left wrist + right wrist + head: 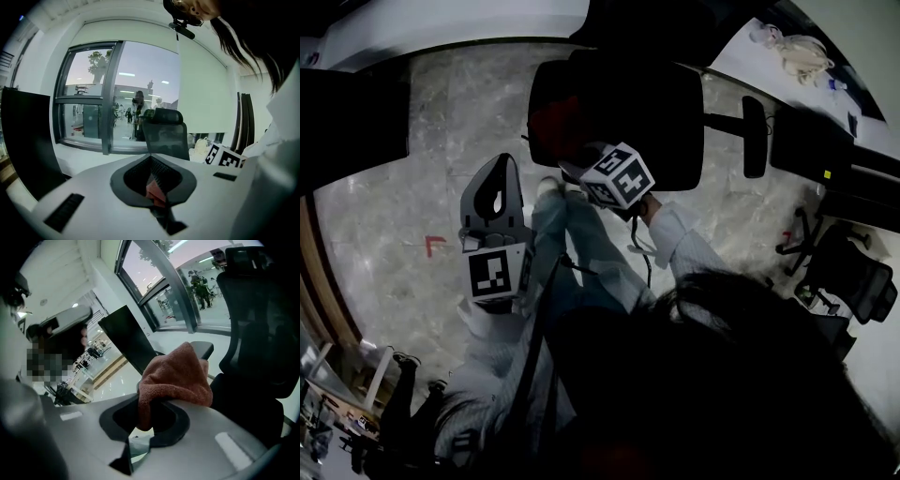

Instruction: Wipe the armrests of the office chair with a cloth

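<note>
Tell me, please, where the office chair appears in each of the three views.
Head view: office chair at top centre, seen from above.
Left gripper view: office chair at centre, in front of the window.
Right gripper view: office chair at right, behind the cloth.
Shared landmark: the window, in both gripper views; not in head view.

One cloth (176,376), one office chair (255,310)
The cloth is rust-pink terry, bunched into a hanging wad, pinched in the right gripper (146,418) in front of an armrest (205,349), contact unclear; the office chair is black, upright, high-backed, its armrest pad dark, flat and level
</note>
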Motion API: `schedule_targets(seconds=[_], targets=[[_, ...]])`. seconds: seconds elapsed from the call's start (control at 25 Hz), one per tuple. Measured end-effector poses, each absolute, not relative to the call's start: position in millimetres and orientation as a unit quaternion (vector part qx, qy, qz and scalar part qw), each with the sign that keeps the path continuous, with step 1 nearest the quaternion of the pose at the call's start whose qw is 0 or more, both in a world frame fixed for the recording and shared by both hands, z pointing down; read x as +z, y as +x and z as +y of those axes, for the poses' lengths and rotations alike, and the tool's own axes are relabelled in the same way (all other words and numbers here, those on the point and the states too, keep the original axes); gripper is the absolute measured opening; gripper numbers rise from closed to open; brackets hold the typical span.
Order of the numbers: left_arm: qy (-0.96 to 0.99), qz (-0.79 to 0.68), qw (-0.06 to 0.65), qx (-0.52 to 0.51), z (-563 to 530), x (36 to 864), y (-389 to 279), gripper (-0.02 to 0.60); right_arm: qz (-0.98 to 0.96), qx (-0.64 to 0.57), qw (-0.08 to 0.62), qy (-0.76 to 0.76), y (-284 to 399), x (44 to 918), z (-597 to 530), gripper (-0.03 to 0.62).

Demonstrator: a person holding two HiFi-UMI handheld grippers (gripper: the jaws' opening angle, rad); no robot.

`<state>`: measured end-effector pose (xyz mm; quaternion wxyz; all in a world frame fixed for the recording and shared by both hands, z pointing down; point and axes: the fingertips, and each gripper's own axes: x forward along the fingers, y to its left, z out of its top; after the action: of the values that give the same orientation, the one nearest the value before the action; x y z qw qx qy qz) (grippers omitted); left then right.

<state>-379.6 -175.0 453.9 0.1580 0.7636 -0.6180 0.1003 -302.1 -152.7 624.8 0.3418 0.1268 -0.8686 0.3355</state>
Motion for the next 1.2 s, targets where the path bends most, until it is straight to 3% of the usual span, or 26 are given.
schedule_targets(seconds=[0.24, 0.72, 1.2], targets=[[0.758, -0.619, 0.173, 0.110, -168.7, 463.4, -378.8, 0.005, -0.885, 0.280, 0.357, 0.108, -299.6, 622.3, -141.5, 0.032], [0.736, -0.642, 0.179, 0.118, -141.2, 465.7, -411.2, 0.005, -0.841, 0.251, 0.389, 0.281, -326.1, 655.7, -347.3, 0.032], [0.747, -0.636, 0.163, 0.103, -151.9, 456.3, -408.7, 0.005, -0.880, 0.272, 0.371, 0.120, -323.1, 621.4, -139.1, 0.032]])
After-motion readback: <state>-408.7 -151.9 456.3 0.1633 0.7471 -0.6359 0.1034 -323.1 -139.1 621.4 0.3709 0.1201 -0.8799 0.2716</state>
